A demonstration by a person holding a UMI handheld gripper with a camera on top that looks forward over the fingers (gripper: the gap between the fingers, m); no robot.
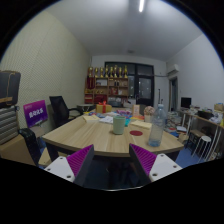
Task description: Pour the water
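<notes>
The gripper hangs with its fingers spread and nothing between them, short of a round wooden table bearing a clear water bottle beside a green cup.

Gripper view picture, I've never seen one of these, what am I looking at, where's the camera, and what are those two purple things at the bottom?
There is no robot here. A person carries a hand-held gripper, a tool with two fingers, and a wide-angle camera rides on it, looking forward along those fingers. The two purple shapes are coloured pads on the fingers' inner faces. The fingers stand apart, open, and hold nothing.

Beyond them is an office room with a wooden table. On the table stand a clear plastic water bottle and, to its left, a green cup, set apart from each other. More small items lie farther back on the table, too small to name. A black office chair stands to the left of the table, and shelves line the back wall.
</notes>
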